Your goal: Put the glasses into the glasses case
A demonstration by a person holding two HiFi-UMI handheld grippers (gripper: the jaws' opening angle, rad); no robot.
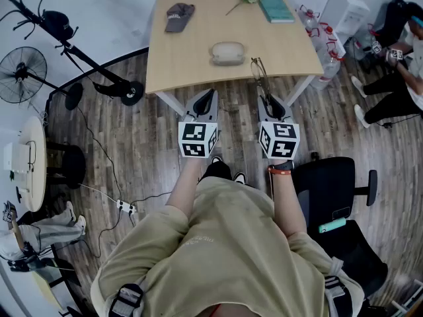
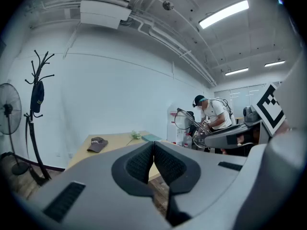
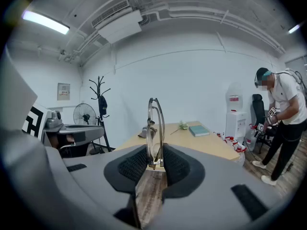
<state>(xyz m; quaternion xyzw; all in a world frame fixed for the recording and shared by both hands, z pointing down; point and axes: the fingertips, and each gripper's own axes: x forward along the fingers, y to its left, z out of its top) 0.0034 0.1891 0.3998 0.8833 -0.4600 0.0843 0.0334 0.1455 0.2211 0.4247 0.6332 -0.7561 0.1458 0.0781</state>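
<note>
Grey right gripper pinches the folded glasses upright over the tabletop's near edge. Left gripper is closed on nothing, short of that edge. Case lies midway along the near edge. Cap and book sit toward the far corners.

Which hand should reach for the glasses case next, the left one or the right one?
Probably left. The left gripper is shut and holds nothing, while the right gripper is busy pinching the folded glasses. The glasses case lies on the table ahead of both and looks closed.
</note>
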